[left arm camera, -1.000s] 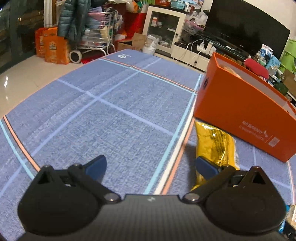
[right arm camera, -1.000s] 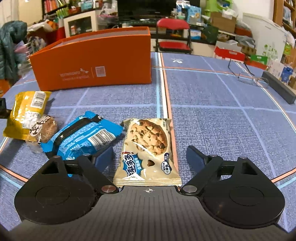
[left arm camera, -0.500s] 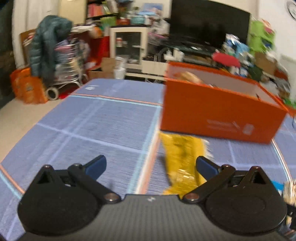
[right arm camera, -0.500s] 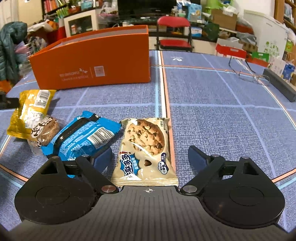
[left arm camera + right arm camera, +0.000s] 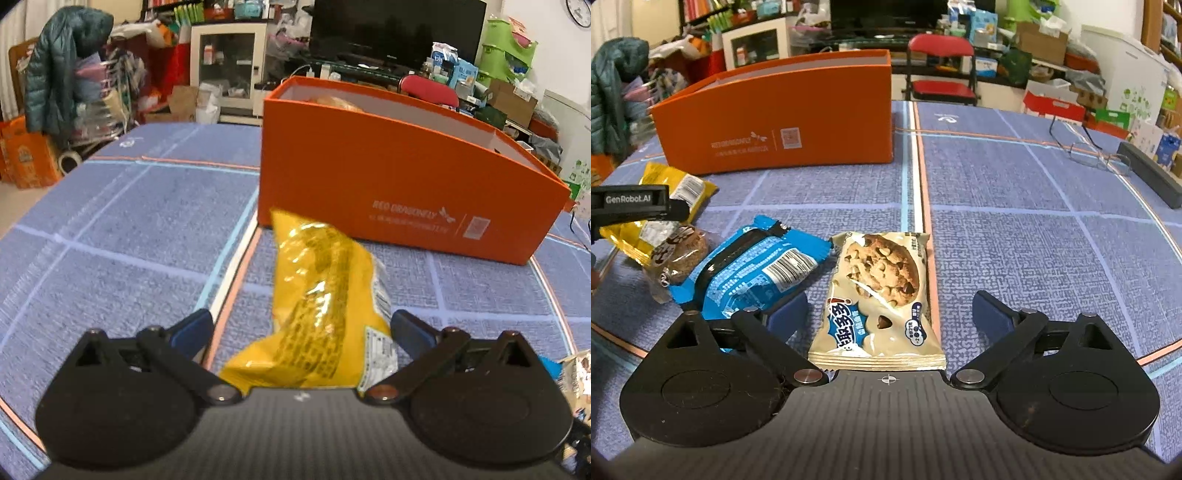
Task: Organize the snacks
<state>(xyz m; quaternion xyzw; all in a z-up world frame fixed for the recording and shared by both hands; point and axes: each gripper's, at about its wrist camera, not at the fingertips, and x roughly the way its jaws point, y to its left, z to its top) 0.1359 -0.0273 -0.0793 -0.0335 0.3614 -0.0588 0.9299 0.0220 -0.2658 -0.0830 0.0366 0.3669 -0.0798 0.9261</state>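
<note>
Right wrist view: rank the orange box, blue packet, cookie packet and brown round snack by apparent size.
1. orange box
2. cookie packet and blue packet: similar; nearness differs, so unranked
3. brown round snack

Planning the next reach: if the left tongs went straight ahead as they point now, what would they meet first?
The yellow snack packet, already lying between the open left tongs. Beyond it in the same line stands the orange box, though how far behind is hard to judge through the fisheye.
</note>
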